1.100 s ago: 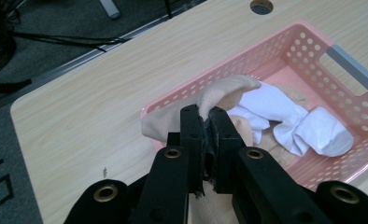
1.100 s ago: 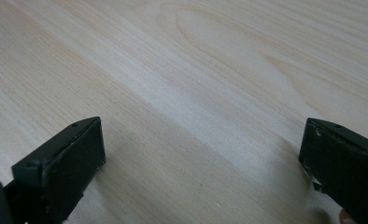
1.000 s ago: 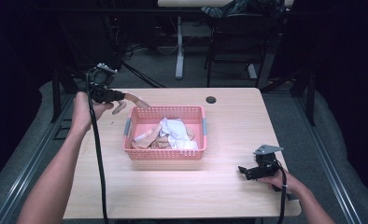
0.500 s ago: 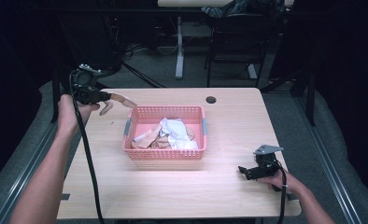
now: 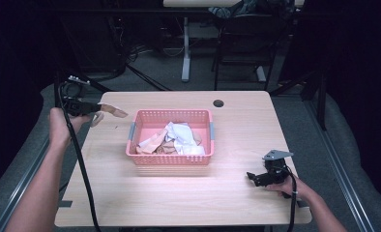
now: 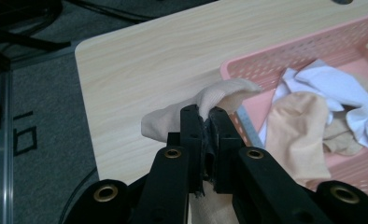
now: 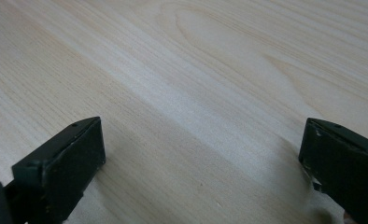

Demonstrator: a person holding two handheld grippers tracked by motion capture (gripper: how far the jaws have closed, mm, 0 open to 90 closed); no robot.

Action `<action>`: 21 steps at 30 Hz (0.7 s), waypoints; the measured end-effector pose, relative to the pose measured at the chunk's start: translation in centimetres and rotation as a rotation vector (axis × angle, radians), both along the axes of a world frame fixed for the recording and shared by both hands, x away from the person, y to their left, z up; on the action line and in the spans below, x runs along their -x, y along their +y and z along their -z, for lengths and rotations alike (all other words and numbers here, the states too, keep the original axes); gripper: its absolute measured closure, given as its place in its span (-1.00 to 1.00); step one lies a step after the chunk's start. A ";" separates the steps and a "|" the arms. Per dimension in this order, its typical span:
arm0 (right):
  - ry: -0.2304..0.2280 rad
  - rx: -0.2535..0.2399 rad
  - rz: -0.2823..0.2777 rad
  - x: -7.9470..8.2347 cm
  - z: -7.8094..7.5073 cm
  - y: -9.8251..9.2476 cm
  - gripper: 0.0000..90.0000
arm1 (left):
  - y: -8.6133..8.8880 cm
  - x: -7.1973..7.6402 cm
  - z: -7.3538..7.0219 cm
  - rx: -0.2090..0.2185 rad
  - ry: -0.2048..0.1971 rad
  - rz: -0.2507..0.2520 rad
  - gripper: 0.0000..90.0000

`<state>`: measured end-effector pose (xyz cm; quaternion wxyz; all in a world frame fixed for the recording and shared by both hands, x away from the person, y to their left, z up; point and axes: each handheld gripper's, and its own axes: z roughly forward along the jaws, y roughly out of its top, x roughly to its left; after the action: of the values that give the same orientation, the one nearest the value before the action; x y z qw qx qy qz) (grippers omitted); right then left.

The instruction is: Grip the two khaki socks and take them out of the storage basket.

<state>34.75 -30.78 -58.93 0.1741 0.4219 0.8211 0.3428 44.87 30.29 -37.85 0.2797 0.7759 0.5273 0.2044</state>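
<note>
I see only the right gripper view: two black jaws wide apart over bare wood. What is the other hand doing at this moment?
Observer: The left gripper is shut on a beige sock, held above the table's left part, just outside the pink basket.
Operator: Is something left in the basket?
Observer: Yes, white cloth and more beige pieces lie tangled inside it.
Operator: And where is my gripper relative to the basket?
Observer: The right gripper sits low near the table's front right corner, apart from the basket, its open jaws pointing left across the wood.
</note>
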 end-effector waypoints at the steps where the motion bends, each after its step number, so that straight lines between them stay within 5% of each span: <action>1: 0.000 0.000 0.000 0.0 0.0 0.0 -1.00 | 0.0 0.0 0.0 0.000 0.000 0.000 0.91; 12: 0.000 0.000 0.000 0.0 0.0 0.0 -1.00 | 1.8 -0.3 3.1 0.030 0.052 -0.063 0.91; 21: 0.000 0.000 0.000 0.0 0.0 0.0 -1.00 | 2.0 -0.7 6.7 0.016 0.117 -0.077 0.91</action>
<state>34.74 -30.78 -58.93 0.1740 0.4219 0.8212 0.3427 45.56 32.30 -44.52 0.2464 0.7634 0.5738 0.1651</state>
